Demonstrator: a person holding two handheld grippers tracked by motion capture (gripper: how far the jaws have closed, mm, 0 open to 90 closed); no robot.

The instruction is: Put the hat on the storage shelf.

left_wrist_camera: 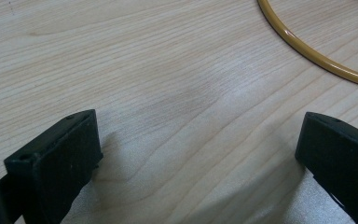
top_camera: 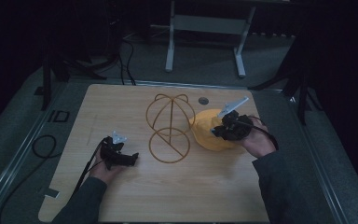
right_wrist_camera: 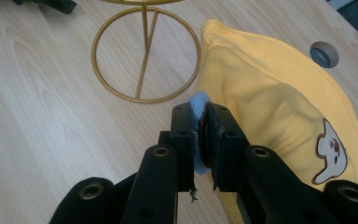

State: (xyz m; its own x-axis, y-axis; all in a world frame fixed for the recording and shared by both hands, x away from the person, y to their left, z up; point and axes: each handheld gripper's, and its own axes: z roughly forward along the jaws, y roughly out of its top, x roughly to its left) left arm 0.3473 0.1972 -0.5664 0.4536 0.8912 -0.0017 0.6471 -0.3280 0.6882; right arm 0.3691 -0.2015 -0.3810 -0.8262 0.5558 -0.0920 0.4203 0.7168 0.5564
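Left gripper [top_camera: 133,159]: jaws wide apart over bare table [top_camera: 205,186], just left of the stand [top_camera: 170,135]. Right gripper [right_wrist_camera: 204,133]: jaws clamped on the blue edge of the cap [right_wrist_camera: 270,98], which lies just right of the stand.

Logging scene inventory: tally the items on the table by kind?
Yellow cap: 1
Gold wire stand: 1
Handheld grippers: 2, left gripper and right gripper
Total: 4
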